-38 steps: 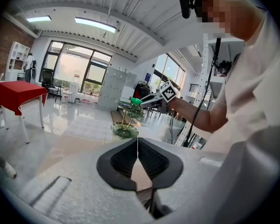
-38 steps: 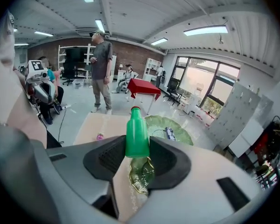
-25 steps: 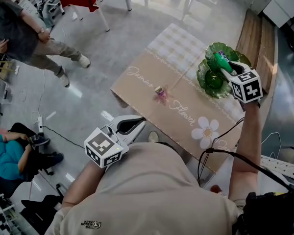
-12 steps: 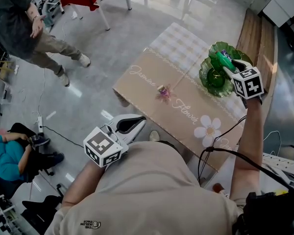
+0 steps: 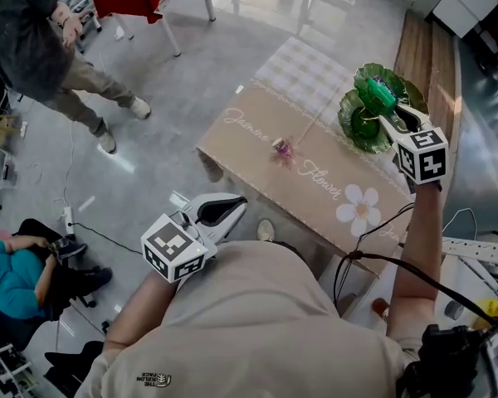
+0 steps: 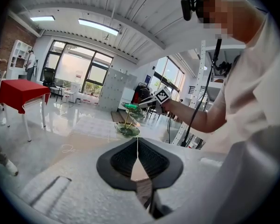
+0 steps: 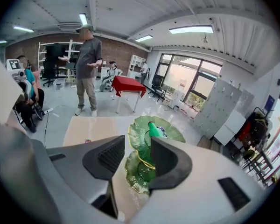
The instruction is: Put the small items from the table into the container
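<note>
**Right gripper (image 7: pixel 137 154) opening over the green dish stand (image 5: pixel 358 127)**

The right gripper hangs above the two-tier stand at the table's (image 5: pixel 257 135) far end. Its jaws are opening with nothing pinched between them. A small green item (image 7: pixel 154 130) lies on the top tier. The left gripper (image 6: pixel 137 143) is closed and empty, off the table. A small purple item (image 5: pixel 280 148) sits mid-table.

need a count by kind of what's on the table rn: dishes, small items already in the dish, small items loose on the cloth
Two-tier green dish: 1
Small items on its top tier: 2, a green item and a purplish item beside it
Small items loose on the tablecloth: 1, a pink-purple item
Total: 4
</note>
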The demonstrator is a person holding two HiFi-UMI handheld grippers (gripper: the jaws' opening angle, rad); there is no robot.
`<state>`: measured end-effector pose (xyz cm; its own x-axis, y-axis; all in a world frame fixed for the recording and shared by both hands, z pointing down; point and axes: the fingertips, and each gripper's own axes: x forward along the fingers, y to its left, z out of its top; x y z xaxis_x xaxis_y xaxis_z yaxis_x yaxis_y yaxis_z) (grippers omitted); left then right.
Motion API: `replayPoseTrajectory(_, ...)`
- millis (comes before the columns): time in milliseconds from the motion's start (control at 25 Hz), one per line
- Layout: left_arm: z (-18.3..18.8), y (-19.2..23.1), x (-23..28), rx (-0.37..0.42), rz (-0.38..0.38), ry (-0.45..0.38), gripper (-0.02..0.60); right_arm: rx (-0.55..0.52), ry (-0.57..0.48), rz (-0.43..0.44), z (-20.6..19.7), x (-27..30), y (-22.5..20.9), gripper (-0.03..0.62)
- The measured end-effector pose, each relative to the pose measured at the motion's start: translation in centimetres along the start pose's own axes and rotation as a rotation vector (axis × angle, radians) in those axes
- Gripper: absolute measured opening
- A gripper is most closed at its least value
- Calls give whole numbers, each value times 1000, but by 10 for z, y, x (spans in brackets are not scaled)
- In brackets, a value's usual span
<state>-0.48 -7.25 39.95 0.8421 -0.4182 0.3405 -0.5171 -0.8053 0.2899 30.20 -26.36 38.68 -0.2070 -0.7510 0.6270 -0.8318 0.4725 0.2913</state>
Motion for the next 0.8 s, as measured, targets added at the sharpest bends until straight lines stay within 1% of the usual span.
replayPoseTrajectory(80, -2, -2, -10, 4, -10, 1, 8, 22, -17, 3, -3, -10, 21, 167)
replayPoseTrajectory(320, -12, -9, -36, 4, -55, -1, 8, 89, -41, 51, -17, -31, 100, 133)
replayPoseTrajectory(440, -18, -14, -50, 4, -78, -1, 8, 142, -53, 86, -25, -39, 144, 90)
replayPoseTrajectory(600, -27, -20, -67, 9, -107, 4, 8, 170, -50, 138, -36, -48, 205, 41)
replayPoseTrajectory(800, -37, -26, -85, 17, -139, 6, 8, 203, -61, 183, -46, -63, 271, 20)
